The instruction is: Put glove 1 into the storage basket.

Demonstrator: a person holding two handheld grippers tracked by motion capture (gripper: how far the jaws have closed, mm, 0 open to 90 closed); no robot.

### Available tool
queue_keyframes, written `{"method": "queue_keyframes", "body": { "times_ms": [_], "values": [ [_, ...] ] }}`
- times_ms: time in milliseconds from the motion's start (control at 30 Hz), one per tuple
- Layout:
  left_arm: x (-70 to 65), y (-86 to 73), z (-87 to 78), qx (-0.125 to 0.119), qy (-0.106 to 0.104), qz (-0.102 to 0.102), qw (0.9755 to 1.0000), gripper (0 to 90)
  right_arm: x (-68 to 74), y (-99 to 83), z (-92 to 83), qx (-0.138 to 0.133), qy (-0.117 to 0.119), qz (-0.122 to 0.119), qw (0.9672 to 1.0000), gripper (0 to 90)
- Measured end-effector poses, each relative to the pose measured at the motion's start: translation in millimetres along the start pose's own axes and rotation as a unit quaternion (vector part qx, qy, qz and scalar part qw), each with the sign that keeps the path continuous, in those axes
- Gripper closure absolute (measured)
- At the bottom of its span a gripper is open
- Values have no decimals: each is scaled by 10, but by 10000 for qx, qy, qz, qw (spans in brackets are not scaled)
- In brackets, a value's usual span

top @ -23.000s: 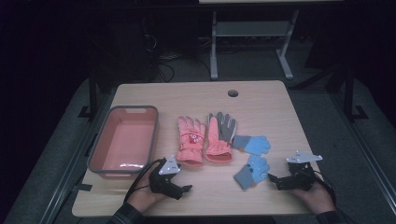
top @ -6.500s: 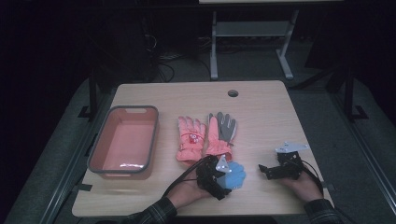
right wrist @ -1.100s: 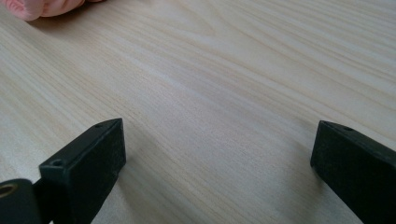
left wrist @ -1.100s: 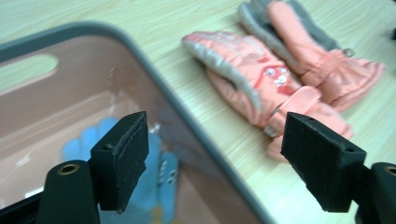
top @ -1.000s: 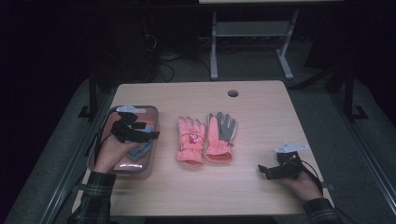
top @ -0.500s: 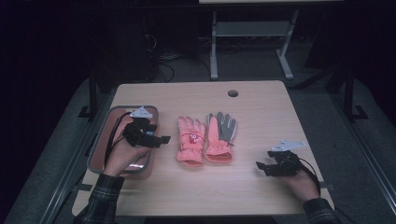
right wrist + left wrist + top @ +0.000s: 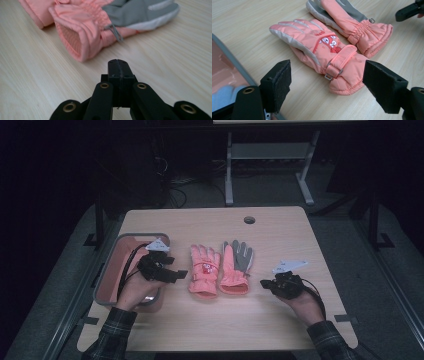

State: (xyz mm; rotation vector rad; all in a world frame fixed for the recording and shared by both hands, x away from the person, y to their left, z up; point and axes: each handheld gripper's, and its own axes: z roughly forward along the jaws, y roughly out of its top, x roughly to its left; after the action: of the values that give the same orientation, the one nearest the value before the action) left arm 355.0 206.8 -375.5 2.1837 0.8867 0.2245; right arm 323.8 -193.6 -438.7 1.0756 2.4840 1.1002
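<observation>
Two pink gloves lie side by side mid-table. The left glove (image 7: pixel 203 272) shows a cartoon patch (image 7: pixel 329 41); the right glove (image 7: pixel 236 267) lies grey palm up. My left gripper (image 7: pixel 179 275) is open just right of the tray, its jaws wide apart and aimed at the patch glove (image 7: pixel 324 50), with nothing between the pads (image 7: pixel 278 82). My right gripper (image 7: pixel 264 283) is shut on nothing; its jaws have just been closing. It points at the cuff (image 7: pixel 75 32) of the grey-palmed glove, a short way off the cuff.
A pink tray (image 7: pixel 107 270) with a grey rim sits at the table's left; something pale blue (image 7: pixel 225 96) lies inside it. A cable hole (image 7: pixel 249 220) is near the far edge. Bare wood lies in front of the gloves.
My left gripper has moved right from over the tray to its right rim, toward the patch glove. My right gripper has shifted left toward the grey-palmed glove and its jaws have shut.
</observation>
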Motion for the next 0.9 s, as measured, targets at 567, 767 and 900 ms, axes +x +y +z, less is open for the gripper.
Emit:
{"method": "queue_keyframes", "body": {
  "times_ms": [567,767,900],
  "values": [
    [-194,43,43,-28,-159,222,9996,225,182,454,372,-182,301,-383,9986,899],
    [-215,59,63,-38,-224,237,9995,225,222,602,505,-179,372,-430,9982,899],
    [-223,66,60,-61,-243,237,9994,225,243,627,626,-61,382,-427,9983,899]
  ]
}}
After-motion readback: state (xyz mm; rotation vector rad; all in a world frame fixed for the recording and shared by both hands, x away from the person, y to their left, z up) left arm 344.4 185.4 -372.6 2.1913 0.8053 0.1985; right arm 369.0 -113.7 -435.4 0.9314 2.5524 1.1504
